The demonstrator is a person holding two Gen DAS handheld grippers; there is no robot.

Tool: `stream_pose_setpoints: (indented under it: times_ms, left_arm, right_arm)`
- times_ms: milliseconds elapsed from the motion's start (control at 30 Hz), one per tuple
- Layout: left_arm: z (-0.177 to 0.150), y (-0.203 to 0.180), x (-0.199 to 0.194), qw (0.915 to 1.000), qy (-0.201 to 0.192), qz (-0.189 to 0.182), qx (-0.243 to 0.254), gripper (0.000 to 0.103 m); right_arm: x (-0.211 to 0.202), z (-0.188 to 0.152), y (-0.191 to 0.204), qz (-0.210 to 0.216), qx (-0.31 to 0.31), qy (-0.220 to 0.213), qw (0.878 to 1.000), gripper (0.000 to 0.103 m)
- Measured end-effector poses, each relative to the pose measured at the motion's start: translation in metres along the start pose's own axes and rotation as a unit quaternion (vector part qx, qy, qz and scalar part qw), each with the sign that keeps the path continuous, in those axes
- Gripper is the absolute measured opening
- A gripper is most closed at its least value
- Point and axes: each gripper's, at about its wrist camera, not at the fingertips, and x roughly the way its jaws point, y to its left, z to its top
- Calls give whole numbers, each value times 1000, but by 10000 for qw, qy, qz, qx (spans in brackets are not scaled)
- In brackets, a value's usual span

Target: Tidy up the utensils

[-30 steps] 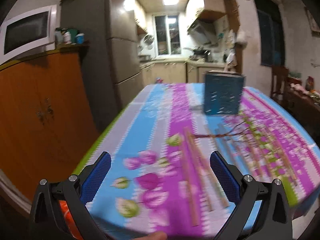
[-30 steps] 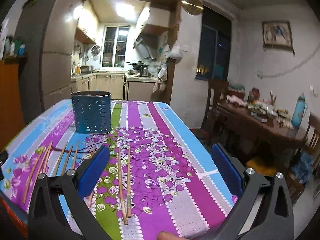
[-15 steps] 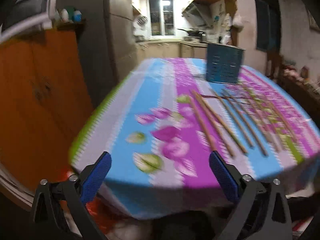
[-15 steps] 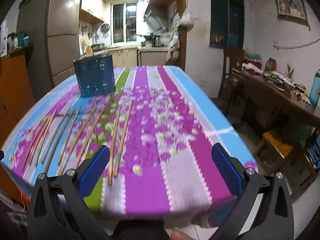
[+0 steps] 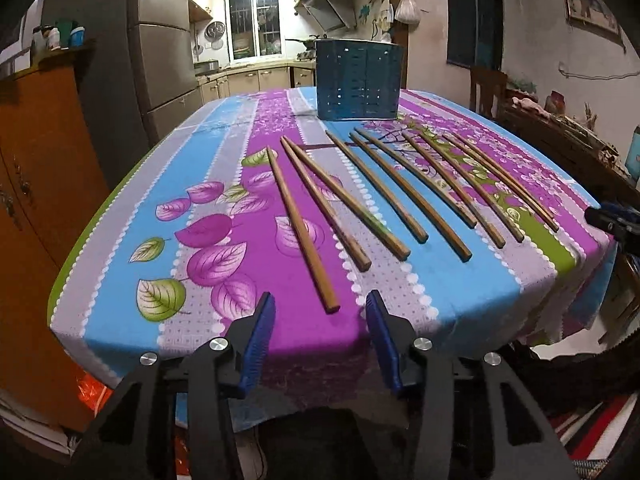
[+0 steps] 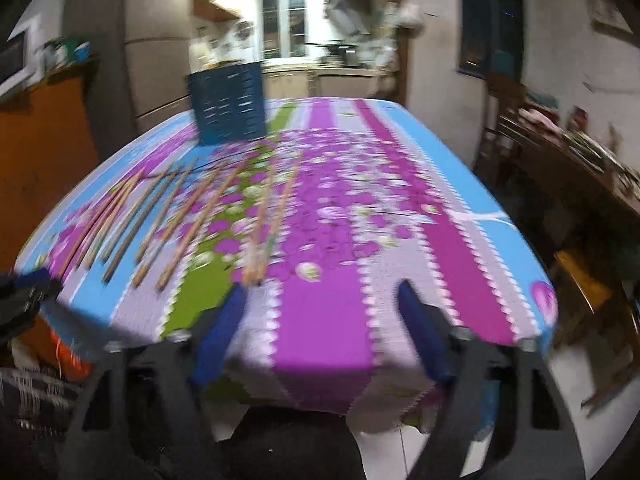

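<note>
Several wooden chopsticks lie side by side on the flowered tablecloth of the table, pointing toward a blue perforated utensil holder at the far end. My left gripper hovers over the near table edge. Its jaws are closing, and the near end of the leftmost chopstick lies just ahead of them, untouched. The right wrist view is blurred. My right gripper is also closing with nothing between its fingers. The chopsticks lie just left of its left finger, and the holder stands far back on the left.
An orange cabinet and a refrigerator stand to the left of the table. A cluttered wooden side table and chairs stand to the right. The tablecloth hangs over the near edge just below both grippers.
Both grippers have sunk and tipped down toward the near table edge. Their jaws have narrowed from wide open. The chopsticks now lie closer in both views.
</note>
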Motion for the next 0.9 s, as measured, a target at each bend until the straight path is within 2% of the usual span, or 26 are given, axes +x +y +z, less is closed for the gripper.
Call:
stream_pose_setpoints:
  times_ms: [33,67,133,300,567,600,767,867,900]
  left_arm:
    - [0,0,0,10000,-14,5,-4,49]
    - [-1,-2,0,10000,-58,12,18,49]
    - [-2,-2,-1,9999,-118,53,46,49]
    - [-4,-6,-2,9992,-318,175,160,49]
    - [-5,-8,-2,9985,-426,230,263,49]
    - [-5,-8,-2,9985,-429,226,267,49]
    - [-5,-6,-3,9985,-453,198,247,49]
    - [-6,-6,-3,9985,-468,178,231,49]
    - [-6,-7,-3,9985,-472,180,230,49]
  right_arm:
    - [2,-1,7,148,-155,18,9998,43]
    - [4,-1,11,272,-257,23,9993,40]
    - [7,-2,19,435,-447,40,9980,25]
    - [20,-2,27,612,-561,117,9965,10]
    - [29,-3,31,653,-470,151,9966,9]
    - [30,-3,31,669,-466,145,9966,5]
    - [31,-3,44,781,-640,95,9948,5]
    - [34,0,48,697,-658,95,9953,6]
    - [35,0,48,659,-669,94,9955,9]
